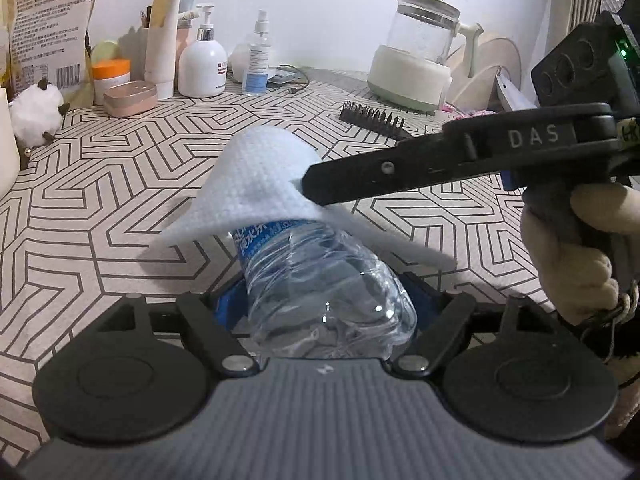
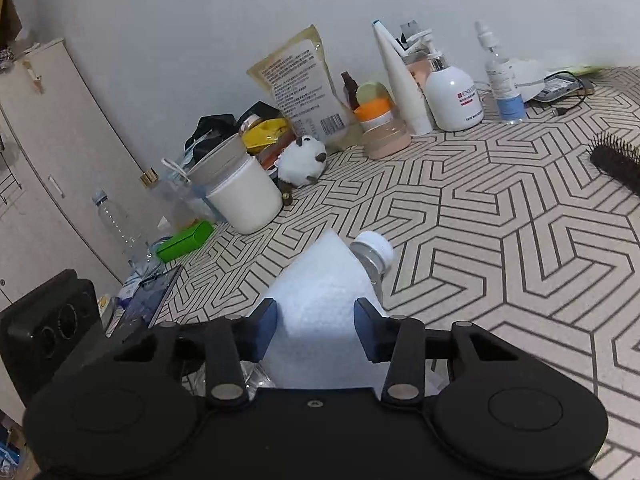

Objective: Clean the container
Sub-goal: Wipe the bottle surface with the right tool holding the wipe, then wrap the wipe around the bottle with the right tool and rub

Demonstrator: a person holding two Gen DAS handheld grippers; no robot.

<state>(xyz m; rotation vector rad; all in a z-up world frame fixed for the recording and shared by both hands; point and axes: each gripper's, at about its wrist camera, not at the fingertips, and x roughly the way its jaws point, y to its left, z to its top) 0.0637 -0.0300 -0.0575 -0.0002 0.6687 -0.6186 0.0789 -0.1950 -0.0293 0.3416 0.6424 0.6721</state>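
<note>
A clear plastic water bottle [image 1: 320, 280] with a blue label lies tilted above the patterned table, its base toward the left wrist camera. My left gripper [image 1: 324, 300] is shut on the bottle's lower body, with blue pads on both sides. A white cloth [image 1: 256, 184] drapes over the bottle's upper half. In the right wrist view the cloth [image 2: 316, 308] fills the gap between the pads of my right gripper [image 2: 316, 328], which is shut on it around the bottle. The white cap [image 2: 374, 246] pokes out beyond the cloth. One right finger [image 1: 360, 176] crosses above the cloth.
A gloved hand [image 1: 580, 248] holds the right gripper's handle. A glass kettle [image 1: 416, 56], a black hairbrush [image 1: 372, 120], a pump bottle [image 1: 202, 64] and a spray bottle [image 1: 258, 60] stand at the back. A white cup [image 2: 244, 196] and a plush toy [image 2: 302, 160] sit to the left.
</note>
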